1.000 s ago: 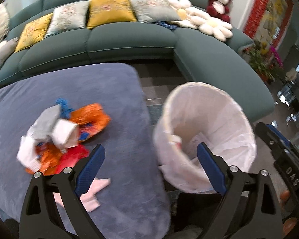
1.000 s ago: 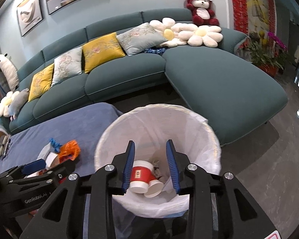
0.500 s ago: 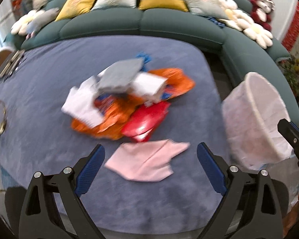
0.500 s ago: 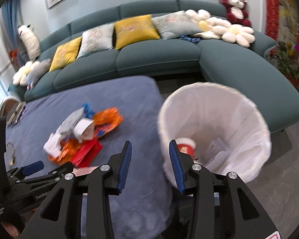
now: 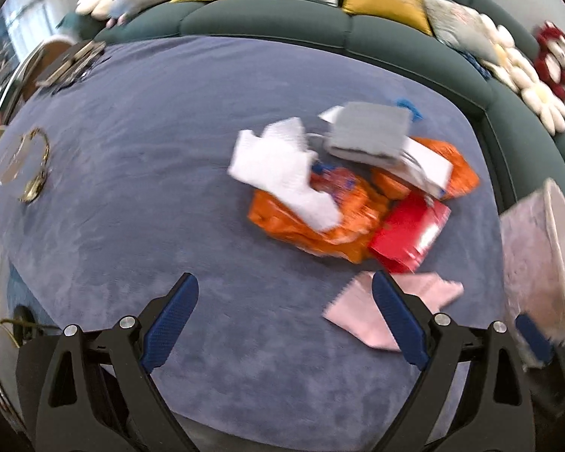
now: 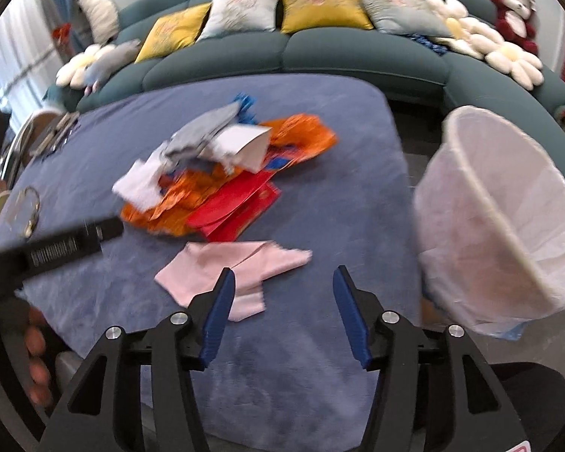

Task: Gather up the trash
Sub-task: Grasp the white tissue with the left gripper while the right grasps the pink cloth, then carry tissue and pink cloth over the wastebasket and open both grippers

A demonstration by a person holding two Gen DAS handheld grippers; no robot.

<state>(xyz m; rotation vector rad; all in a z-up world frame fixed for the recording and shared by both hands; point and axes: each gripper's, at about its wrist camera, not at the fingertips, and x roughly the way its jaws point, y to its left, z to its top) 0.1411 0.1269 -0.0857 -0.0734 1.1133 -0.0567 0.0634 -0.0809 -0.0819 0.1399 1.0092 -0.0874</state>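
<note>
the trash pile (image 6: 222,173) lies near the middle of the blue-covered counter (image 6: 320,358): orange wrappers, a red packet (image 6: 237,207), white paper and a grey piece on top, heaped and touching. a pink sheet (image 6: 226,267) lies flat just in front of the pile. the lined bin (image 6: 508,218) stands off the counter's right edge, tilted in view (fisheye). the right tongs (image 6: 282,312) are empty and opening, beside the pink sheet. the left tongs (image 5: 282,320) are spread wide, empty, over bare cover.

A teal sofa (image 6: 358,52) curves far ahead of the hand-held gripper; yellow cushions (image 6: 320,5) line it; a red plush toy (image 6: 514,15) sits far right.
</note>
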